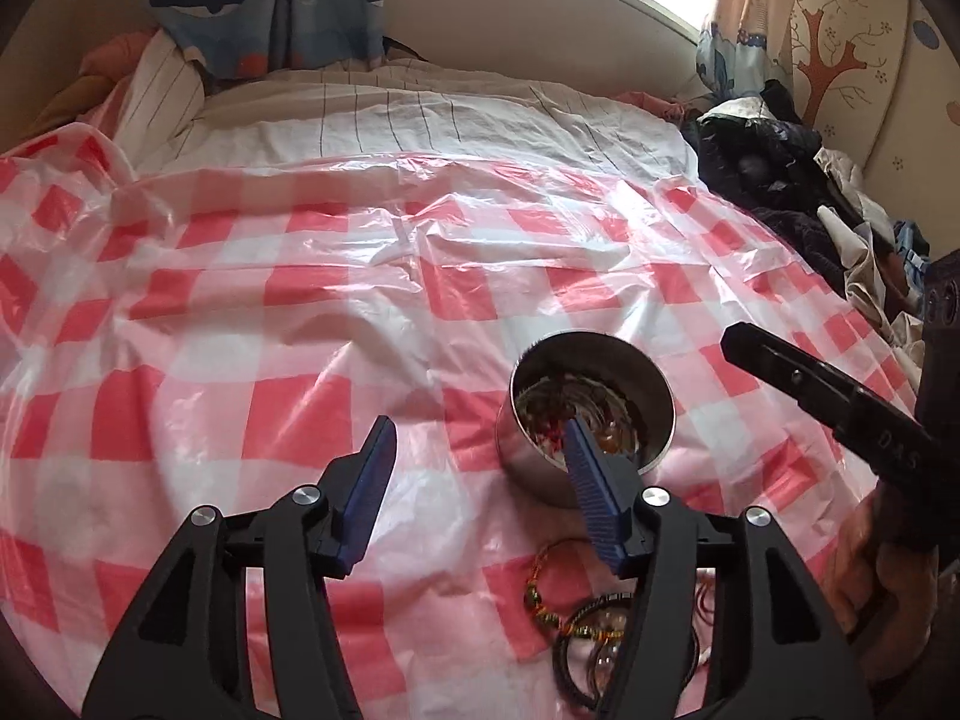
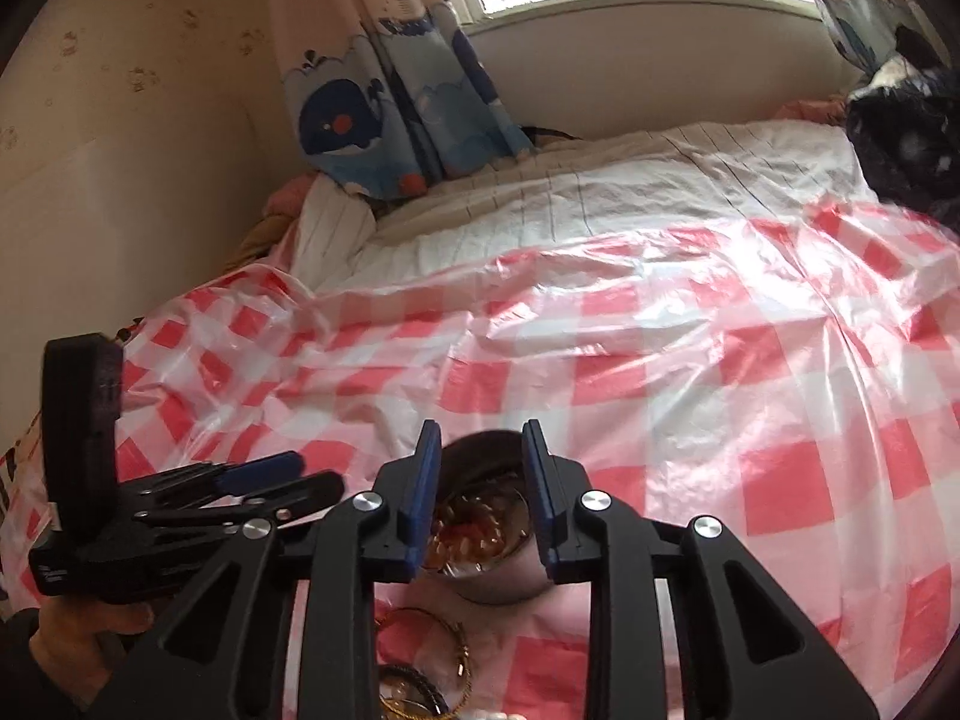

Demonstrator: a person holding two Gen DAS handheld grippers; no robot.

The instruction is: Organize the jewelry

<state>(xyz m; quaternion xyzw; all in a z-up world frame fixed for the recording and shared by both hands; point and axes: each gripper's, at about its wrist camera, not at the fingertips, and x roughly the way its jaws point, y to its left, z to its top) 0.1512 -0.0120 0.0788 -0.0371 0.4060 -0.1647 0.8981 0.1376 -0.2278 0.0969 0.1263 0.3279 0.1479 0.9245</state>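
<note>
**Steel bowl serves as the catch-all on the bed**

A small steel bowl (image 1: 591, 405) sits on the checked plastic sheet (image 1: 300, 300) covering the bed, already holding beads and bangles, probably so loose pieces stay gathered on the soft surface. More bracelets (image 1: 576, 618) lie on the sheet just in front of it, not yet sorted. The left gripper (image 1: 480, 450) hovers near the bowl, jaws apart and empty. The right gripper (image 2: 480, 462) frames the bowl, jaws partly apart, holding nothing.
</note>
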